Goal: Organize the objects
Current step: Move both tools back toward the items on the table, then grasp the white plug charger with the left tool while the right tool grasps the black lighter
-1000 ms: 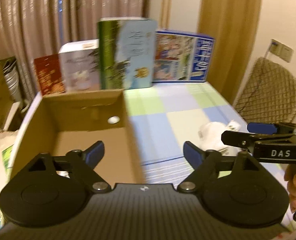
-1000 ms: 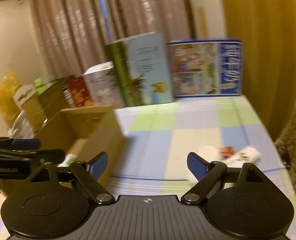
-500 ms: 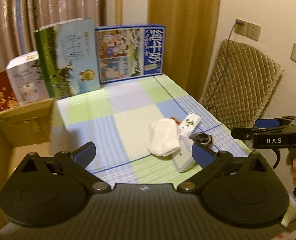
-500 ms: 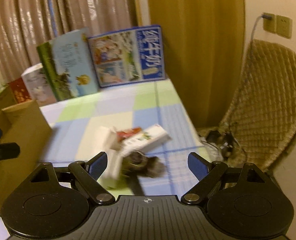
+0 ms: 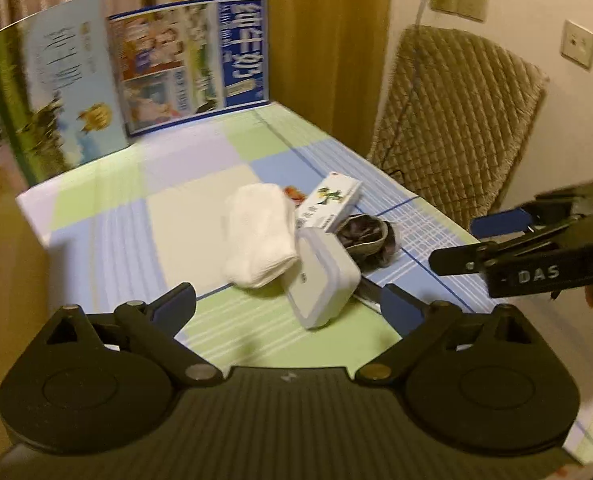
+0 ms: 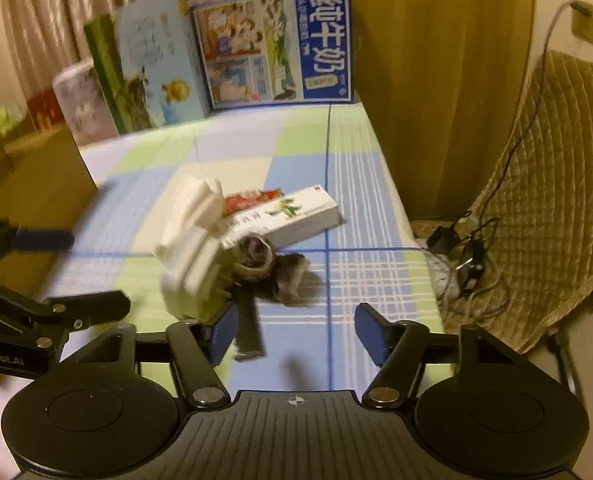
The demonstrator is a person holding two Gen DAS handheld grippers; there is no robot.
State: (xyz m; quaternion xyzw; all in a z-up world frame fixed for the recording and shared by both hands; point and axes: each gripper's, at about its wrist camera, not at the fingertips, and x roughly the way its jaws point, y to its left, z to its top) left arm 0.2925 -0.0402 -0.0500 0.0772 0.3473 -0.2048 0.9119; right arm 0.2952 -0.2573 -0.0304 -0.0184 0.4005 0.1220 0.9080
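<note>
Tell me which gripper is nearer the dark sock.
Right. The right gripper hovers just short of the dark sock; the left gripper is farther left, by the white case.

Quilted chair [image 5: 456,120] beside checked table [image 5: 192,184]

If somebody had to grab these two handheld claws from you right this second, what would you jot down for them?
Left gripper: open, empty, facing the pile.
Right gripper: open, empty, low over the table's near edge.
Pile on the checked tablecloth, all touching or overlapping: folded white cloth, flat white case, long white carton with a red packet behind it, dark scrunched fabric, dark flat bar.
Cardboard box stands to the left.
Done: nothing in the pile looks sorted.
Left: probably move each item from the pile.
</note>
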